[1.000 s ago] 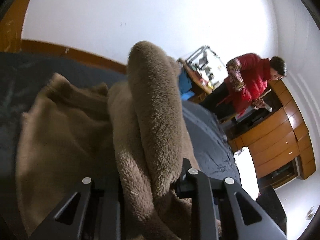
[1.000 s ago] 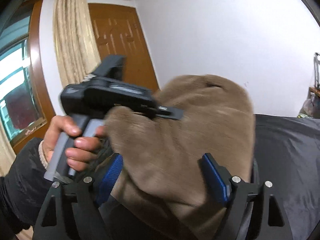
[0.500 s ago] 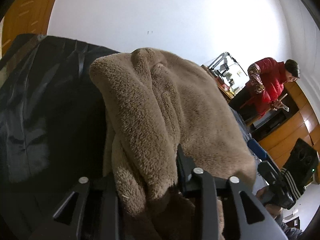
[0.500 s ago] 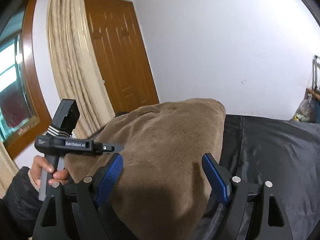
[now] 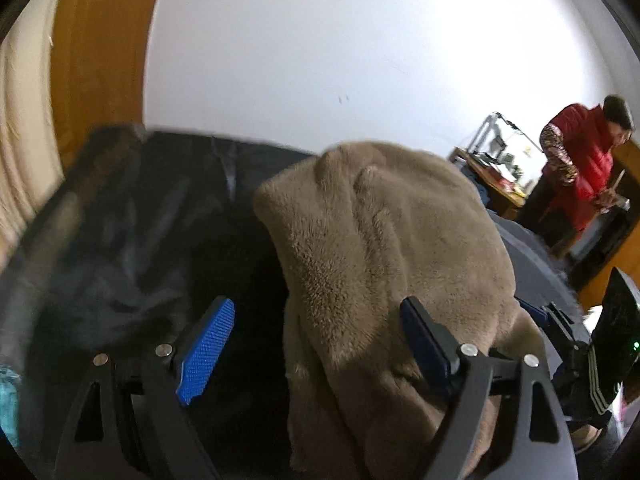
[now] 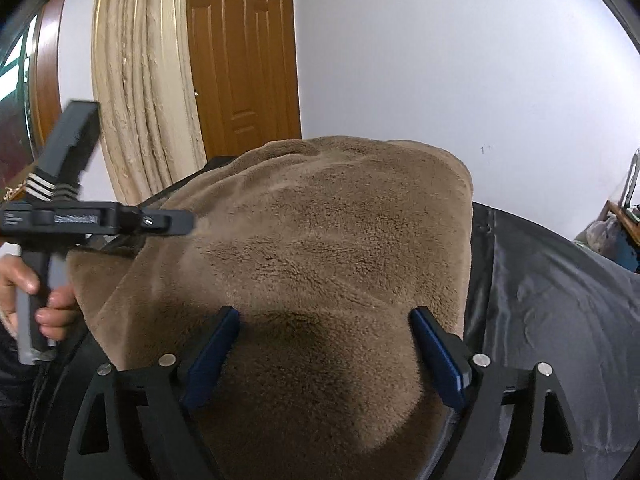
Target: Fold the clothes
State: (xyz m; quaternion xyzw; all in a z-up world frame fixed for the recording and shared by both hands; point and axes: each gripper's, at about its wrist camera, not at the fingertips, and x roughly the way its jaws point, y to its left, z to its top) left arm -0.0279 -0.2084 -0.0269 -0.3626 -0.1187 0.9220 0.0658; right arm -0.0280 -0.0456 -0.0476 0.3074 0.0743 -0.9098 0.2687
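On dark sheet (image 6: 560,300), brown fleece garment (image 6: 320,240)

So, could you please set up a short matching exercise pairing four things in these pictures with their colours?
Things:
1. fleece garment
2. gripper pads
3. table cover
4. door

Colours:
a. blue
b. brown wood
c. tan
d. black

Pairs: 1-c, 2-a, 3-d, 4-b
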